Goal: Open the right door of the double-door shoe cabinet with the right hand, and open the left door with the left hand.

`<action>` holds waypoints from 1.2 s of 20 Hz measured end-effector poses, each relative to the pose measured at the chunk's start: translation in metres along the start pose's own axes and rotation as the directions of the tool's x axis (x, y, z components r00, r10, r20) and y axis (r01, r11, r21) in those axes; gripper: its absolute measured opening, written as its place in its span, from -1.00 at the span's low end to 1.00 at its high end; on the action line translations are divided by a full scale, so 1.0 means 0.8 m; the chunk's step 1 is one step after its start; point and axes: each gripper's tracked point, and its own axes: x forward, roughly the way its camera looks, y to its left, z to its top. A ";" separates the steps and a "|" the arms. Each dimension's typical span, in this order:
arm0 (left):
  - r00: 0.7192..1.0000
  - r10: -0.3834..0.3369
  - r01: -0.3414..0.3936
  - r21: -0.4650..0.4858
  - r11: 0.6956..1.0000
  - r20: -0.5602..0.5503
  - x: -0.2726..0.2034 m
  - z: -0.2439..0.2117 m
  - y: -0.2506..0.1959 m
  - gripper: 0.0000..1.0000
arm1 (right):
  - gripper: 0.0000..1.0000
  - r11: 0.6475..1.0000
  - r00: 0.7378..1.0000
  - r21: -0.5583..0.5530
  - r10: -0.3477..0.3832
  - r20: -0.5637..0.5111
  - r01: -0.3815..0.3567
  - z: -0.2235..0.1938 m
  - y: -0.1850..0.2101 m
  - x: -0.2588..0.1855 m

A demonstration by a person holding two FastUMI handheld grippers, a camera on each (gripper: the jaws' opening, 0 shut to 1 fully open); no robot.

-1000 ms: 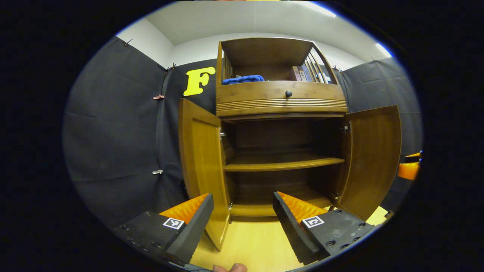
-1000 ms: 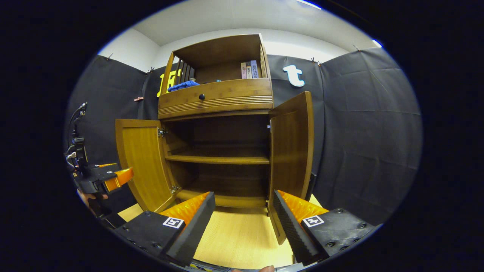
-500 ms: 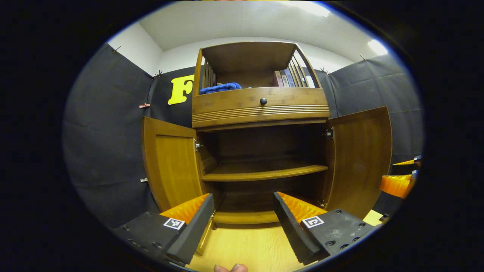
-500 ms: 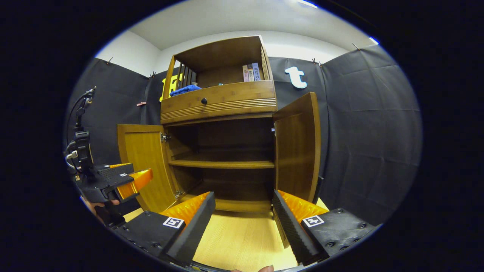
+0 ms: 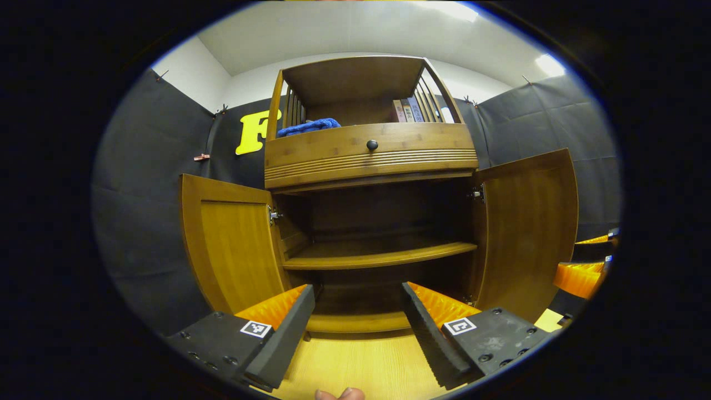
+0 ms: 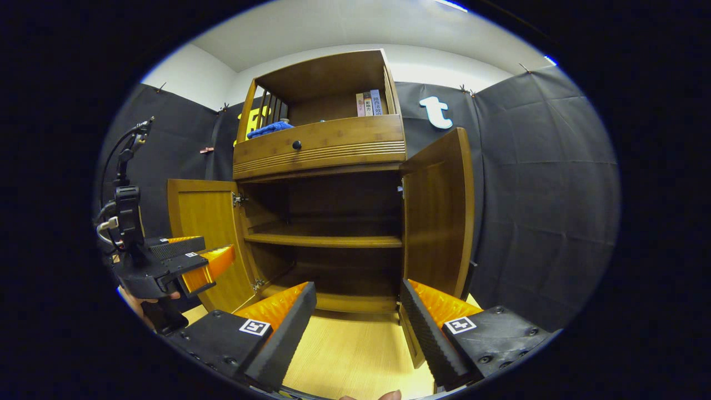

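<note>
Swung left door [image 5: 236, 244] wider; both grippers [image 5: 355, 328] [image 6: 355, 328] spread, empty. Could rebound shut if nudged.

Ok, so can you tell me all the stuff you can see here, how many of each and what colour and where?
shoe cabinet: one, brown wood, against the black wall.
left door: one, brown, swung open.
right door: one, brown, swung open.
inner shelf: one, brown, bare, between the doors.
drawer knob: one, dark, middle of the drawer front.
blue cloth: one, top compartment, left side.
books: a few, upright, top compartment, right side.
floor: light wood, in front of the cabinet.
left hand-held gripper: one, black with orange fingers, open, holding nothing.
right hand-held gripper: one, black with orange fingers, open, holding nothing.
</note>
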 end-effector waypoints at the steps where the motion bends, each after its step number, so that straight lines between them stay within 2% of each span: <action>1: 1.000 -0.002 0.002 0.003 1.000 -0.002 0.002 0.000 -0.001 0.99 | 0.96 1.000 1.000 -0.002 -0.002 0.000 0.002 -0.001 -0.002 0.001; 11: 1.000 -0.008 0.009 0.011 1.000 -0.015 0.014 -0.006 -0.008 0.99 | 0.96 1.000 1.000 -0.008 0.001 -0.003 -0.001 -0.003 -0.005 0.011; 12: 1.000 -0.011 0.011 0.011 1.000 -0.015 0.014 -0.006 -0.009 0.94 | 0.96 1.000 1.000 -0.008 0.002 -0.004 -0.002 -0.004 -0.005 0.011; 24: 1.000 -0.019 0.020 0.013 1.000 -0.022 0.014 -0.009 -0.013 0.99 | 0.96 1.000 1.000 -0.011 0.001 -0.005 -0.001 -0.004 -0.007 0.011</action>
